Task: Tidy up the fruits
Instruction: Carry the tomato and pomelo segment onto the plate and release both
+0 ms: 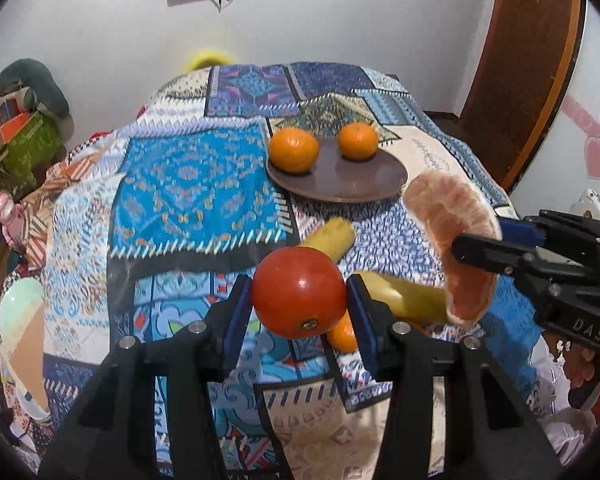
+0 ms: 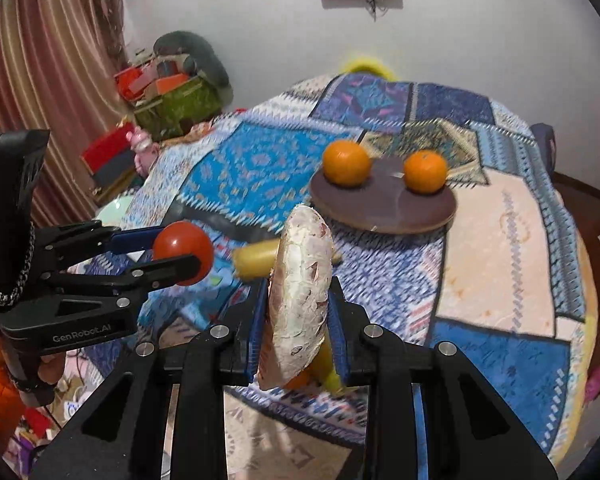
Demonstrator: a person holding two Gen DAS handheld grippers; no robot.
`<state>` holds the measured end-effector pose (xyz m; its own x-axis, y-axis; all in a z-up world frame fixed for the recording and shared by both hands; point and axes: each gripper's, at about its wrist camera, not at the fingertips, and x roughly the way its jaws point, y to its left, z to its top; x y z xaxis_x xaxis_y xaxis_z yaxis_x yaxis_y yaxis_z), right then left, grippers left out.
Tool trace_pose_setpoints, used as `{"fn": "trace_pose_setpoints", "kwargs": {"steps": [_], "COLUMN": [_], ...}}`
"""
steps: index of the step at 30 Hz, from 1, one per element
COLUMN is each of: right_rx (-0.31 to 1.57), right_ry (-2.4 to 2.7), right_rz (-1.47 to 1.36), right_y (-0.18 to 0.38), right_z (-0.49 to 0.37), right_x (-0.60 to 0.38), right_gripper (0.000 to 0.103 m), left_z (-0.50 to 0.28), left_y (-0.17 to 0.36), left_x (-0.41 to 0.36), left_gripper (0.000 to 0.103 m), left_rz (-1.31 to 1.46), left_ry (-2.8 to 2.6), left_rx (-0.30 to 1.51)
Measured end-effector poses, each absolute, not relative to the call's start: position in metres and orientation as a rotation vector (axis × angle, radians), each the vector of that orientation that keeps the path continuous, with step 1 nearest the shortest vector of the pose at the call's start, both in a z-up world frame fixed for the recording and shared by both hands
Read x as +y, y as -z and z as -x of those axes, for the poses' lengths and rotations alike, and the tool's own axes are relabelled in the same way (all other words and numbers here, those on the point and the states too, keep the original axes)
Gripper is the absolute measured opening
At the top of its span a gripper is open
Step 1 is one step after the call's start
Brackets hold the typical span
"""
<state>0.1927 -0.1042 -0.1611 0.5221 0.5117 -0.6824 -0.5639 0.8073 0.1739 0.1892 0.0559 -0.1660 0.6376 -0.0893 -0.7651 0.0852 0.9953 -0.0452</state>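
A small orange fruit (image 1: 342, 336) and two yellow bananas (image 1: 410, 298) lie half hidden behind the tools. The left gripper (image 1: 299, 294), angled downward above the patchwork-quilted bed (image 1: 188, 184), clamps a round red tomato (image 1: 299, 292); the right gripper (image 2: 298, 312), marked "DAS", pinches a peeled pink pomelo wedge (image 2: 300, 300). "GenRobot.AI" marks the left.

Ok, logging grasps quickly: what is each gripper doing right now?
Left gripper: shut on the tomato, lifted off the cloth.
Right gripper: shut on the pomelo segment, also held up.
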Motion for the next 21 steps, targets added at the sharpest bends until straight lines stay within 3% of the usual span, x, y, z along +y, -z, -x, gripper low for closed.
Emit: {"fn": "trace_pose_setpoints", "kwargs": {"steps": [21], "right_rx": [0.644], "right_ry": [-0.547], "right_rz": [0.011], "right_y": [0.112], "right_z": [-0.246], "right_x": [-0.153], "right_gripper": [0.026], "left_z": [-0.25], "left_y": [0.131], "left_x": [0.045], "left_gripper": [0.048], "left_rz": [0.036], "left_ry": [0.088], "left_rx": [0.79]}}
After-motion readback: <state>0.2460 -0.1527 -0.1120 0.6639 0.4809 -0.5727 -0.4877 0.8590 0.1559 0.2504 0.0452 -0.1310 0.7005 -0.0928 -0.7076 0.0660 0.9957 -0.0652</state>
